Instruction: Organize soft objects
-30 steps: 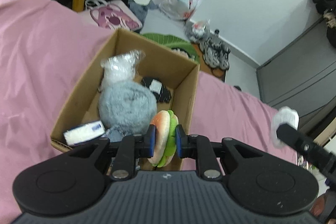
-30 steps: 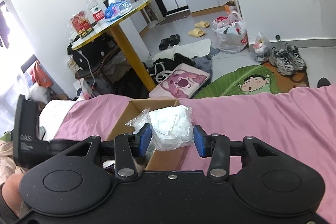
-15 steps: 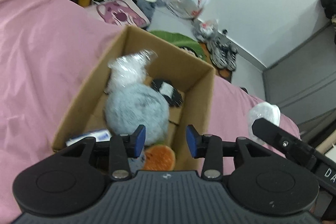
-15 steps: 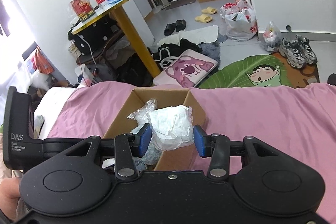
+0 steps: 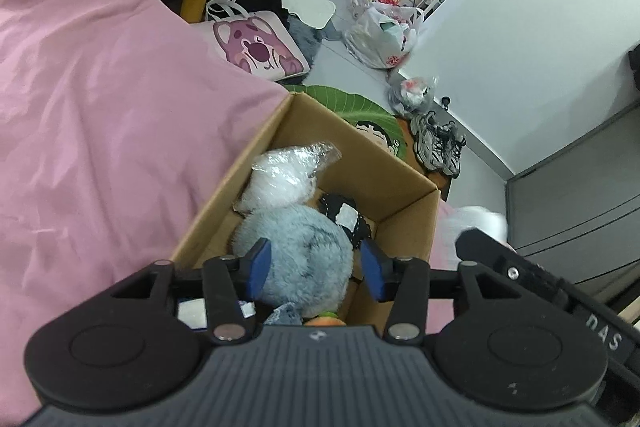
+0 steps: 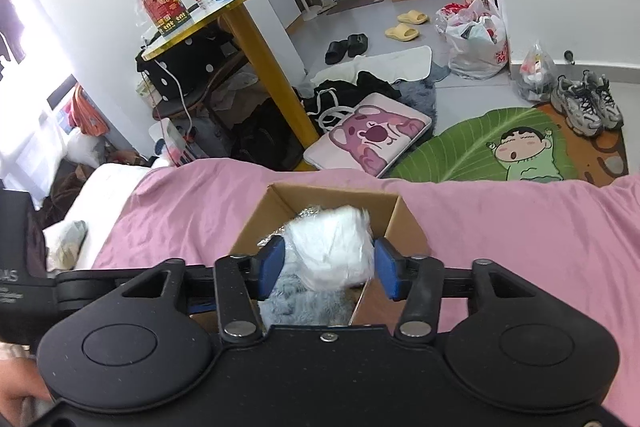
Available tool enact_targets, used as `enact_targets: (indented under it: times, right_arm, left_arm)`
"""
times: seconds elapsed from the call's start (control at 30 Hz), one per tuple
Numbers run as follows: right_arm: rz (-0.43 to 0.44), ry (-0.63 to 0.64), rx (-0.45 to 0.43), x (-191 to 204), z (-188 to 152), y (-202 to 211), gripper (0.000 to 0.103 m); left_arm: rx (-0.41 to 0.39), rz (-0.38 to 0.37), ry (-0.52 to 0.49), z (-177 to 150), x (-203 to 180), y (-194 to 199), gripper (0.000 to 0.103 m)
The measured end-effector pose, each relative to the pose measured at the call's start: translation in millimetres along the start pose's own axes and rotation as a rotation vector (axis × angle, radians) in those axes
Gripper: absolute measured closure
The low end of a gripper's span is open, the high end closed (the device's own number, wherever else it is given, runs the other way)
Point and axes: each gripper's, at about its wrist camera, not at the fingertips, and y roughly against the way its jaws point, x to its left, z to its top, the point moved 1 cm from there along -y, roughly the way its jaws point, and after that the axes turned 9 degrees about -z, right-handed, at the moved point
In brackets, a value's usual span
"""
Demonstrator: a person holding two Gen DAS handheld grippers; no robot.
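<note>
Inside cardboard box [image 5: 404,227]: grey plush [image 5: 296,255] | wrapped white bundle [image 5: 280,175] | black-white item [image 5: 344,217]

Bright daylight, window glare, fisheye warp, slight blur

The left gripper [image 5: 316,269] is hanging over the cardboard box [image 5: 404,227] with its blue-padded jaws spread wide and nothing between them. The box is sitting on the pink bedspread [image 5: 100,115]. Inside it, a grey furry plush [image 5: 296,255] is lying under the jaws, a clear-wrapped white bundle [image 5: 284,175] is resting against its far side, and a black-and-white item [image 5: 344,217] is sitting toward the far right corner. A sliver of orange and green (only partly visible) is showing at the near edge [image 5: 324,319]. The right gripper [image 5: 532,279] is reaching in from the right, a blurred white object [image 5: 472,221] at its tip.
</note>
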Motion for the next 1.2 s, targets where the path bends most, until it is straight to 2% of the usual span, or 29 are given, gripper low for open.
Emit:
enact_targets:
  times: [0.1,0.27,0.33,0.47,0.53,0.63,0.73,1.03,1.2]
  right_arm:
    - [-0.01,-0.002,-0.01,-1.3,-2.5,5.9,0.046]
    - [-0.022,-0.03,-0.036,-6.7,-2.7,24.1,0.045]
    - [-0.022,-0.04,-0.044,-8.5,-3.7,32.5,0.043]
    - [-0.029,-0.063,-0.06,-16.7,-6.5,52.0,0.037]
    - [-0.031,-0.079,-0.078,-20.7,-6.5,63.0,0.034]
    - [-0.032,-0.097,-0.098,-25.1,-6.2,76.8,0.026]
    - [-0.031,-0.105,-0.112,-27.1,-7.0,86.9,0.02]
    - [-0.061,-0.12,-0.104,-40.5,-19.2,112.5,0.001]
    - [-0.074,-0.145,-0.118,-49.9,-27.6,132.5,0.0]
  left_arm:
    - [-0.017,0.025,0.016,2.2,3.4,1.8,0.053]
    - [-0.03,0.046,-0.021,3.1,-7.2,8.3,0.05]
    - [-0.03,0.044,-0.036,1.5,-12.9,13.2,0.043]
    - [-0.03,0.031,-0.07,-0.9,-28.0,23.7,0.034]
    - [-0.041,0.037,-0.096,-3.4,-36.0,29.9,0.024]
    - [-0.034,0.049,-0.138,-7.1,-48.0,37.7,0.015]
    - [0.002,0.045,-0.143,-9.2,-52.0,43.6,0.012]
    - [-0.03,0.073,-0.138,-21.9,-57.0,77.5,0.008]
    - [-0.037,0.078,-0.172,-34.1,-72.0,92.5,0.004]
